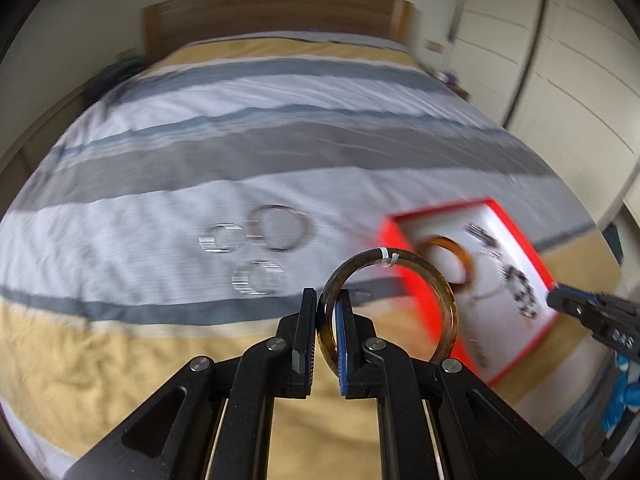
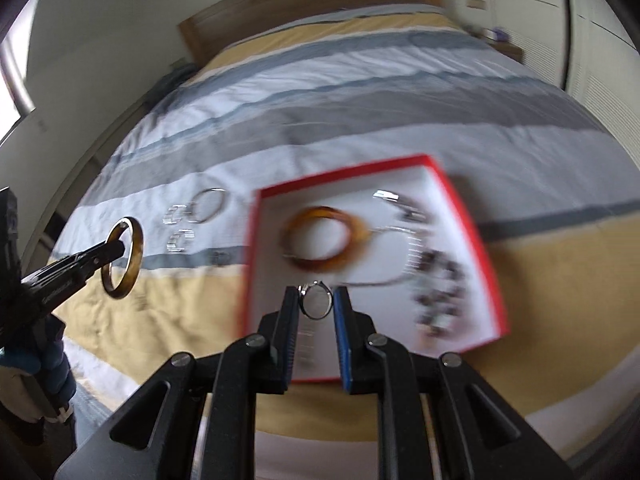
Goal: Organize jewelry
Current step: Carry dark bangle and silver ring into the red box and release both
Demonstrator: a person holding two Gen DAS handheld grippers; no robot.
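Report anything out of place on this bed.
Three bangles lie loose on the bedspread, outside the red box holding other jewelry. Otherwise nothing looks spilled or damaged, though blur hides detail.

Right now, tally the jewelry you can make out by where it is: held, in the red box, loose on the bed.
Held: 2, an amber bangle in the left hand-held gripper and a small silver ring in the right hand-held gripper.
In the red box: 1 clear orange bangle, plus blurred pieces I cannot count.
Loose on the bed: 3 silver pieces.
Total countable: 6
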